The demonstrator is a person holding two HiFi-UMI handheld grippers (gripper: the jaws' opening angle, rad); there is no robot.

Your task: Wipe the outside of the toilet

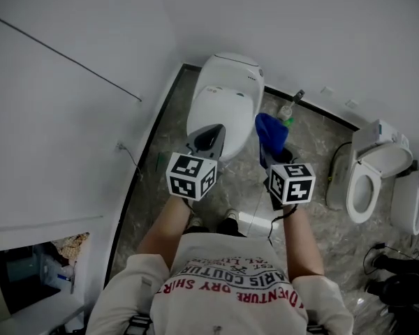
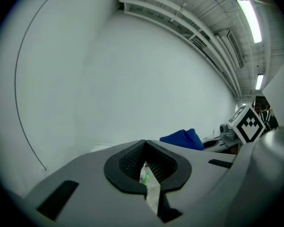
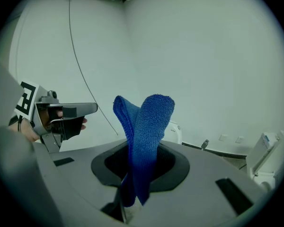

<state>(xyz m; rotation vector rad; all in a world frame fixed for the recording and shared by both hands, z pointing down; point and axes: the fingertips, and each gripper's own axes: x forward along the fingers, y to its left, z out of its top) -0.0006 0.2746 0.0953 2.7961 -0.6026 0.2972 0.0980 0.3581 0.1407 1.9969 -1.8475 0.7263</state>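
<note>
The toilet [image 1: 223, 103] stood on the floor in the corner ahead of the person, lid down, close beside the left wall. The right tool [image 3: 137, 174] was clamped on a folded blue cloth [image 3: 149, 126]. The fold stood up out of the jaws, which presented a thick padded face for wiping. In the head view the cloth [image 1: 270, 132] hung just right of the bowl and appeared clear of it. The left tool [image 2: 146, 171] had its jaws drawn together with nothing between them; only a thin slit showed the floor. It was held over the front of the lid, probably to keep it out of the cloth's path. This position fitted either an approach to the bowl's side or a withdrawal after a pass.

Legible writing was limited to the person's shirt, upside down in the head view: "SHIRT" and "COUTUR". A small mark on the toilet's rear was too small to read
</note>
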